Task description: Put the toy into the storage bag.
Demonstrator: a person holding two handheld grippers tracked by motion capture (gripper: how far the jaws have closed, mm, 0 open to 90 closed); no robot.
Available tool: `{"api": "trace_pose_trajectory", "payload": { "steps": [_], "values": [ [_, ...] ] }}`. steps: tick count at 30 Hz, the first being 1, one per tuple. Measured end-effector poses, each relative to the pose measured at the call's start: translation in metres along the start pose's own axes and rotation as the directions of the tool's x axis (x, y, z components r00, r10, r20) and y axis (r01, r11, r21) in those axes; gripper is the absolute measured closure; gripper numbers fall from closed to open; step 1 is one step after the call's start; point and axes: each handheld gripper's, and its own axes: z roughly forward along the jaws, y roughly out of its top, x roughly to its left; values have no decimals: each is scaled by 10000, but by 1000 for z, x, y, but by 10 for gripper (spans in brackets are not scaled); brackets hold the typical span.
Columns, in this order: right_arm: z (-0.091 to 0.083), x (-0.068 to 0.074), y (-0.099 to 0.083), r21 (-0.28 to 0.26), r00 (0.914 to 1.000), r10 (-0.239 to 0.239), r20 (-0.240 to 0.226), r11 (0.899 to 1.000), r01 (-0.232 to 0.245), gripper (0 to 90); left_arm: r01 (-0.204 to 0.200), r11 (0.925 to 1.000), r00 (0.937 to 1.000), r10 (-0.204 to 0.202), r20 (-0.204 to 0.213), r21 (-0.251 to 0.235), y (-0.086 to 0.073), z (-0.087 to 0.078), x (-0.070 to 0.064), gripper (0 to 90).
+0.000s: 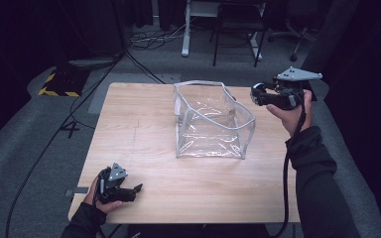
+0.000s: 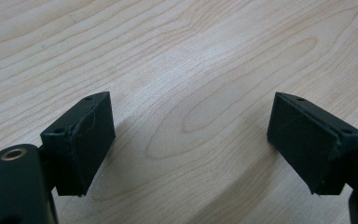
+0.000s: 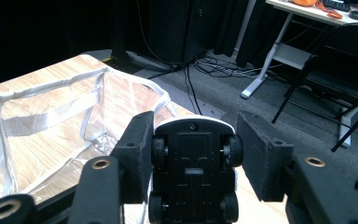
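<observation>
A clear plastic pouch (image 1: 211, 121) with a pale grey rim stands open-topped on the wooden table (image 1: 144, 134), toward the far middle. My right gripper (image 1: 256, 95) hovers just right of the pouch's far corner, above table height, shut on a small toy car (image 3: 193, 177). The car's black underside and wheels face the camera in the right gripper view, with a white body edge on top, and the pouch (image 3: 51, 121) lies beyond and to the left of my right gripper (image 3: 196, 123). My left gripper (image 1: 135, 192) rests low at the near left, open, with bare wood between the jaws of my left gripper (image 2: 189, 116).
Beyond the table's far edge the carpeted floor carries cables (image 1: 149, 39), a white desk leg (image 1: 185, 29), a black chair frame (image 1: 238, 34) and a yellow-black striped mat (image 1: 59, 82). Bare tabletop lies left of and in front of the pouch.
</observation>
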Motion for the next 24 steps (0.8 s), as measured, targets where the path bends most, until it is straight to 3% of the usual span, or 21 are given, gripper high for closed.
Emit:
{"api": "trace_pose_trajectory", "payload": {
  "steps": [6, 20, 24],
  "values": [
    [6, 8, 5, -135, 9997, -153, -204, 9998, 150, 488, 26, 10000, 10000, -26, 1, -17, 0, 0, 0, 153],
    [22, 30, 12, 85, 9972, -520, -542, 9986, 526, 488, -92, 10000, 9999, 92, -119, 2, 0, -1, 0, 153],
    [29, 36, 12, 186, 9965, -436, -709, 9988, 450, 488, -70, 10000, 10000, 71, -65, 42, 0, -1, 0, 153]
  ]
}}
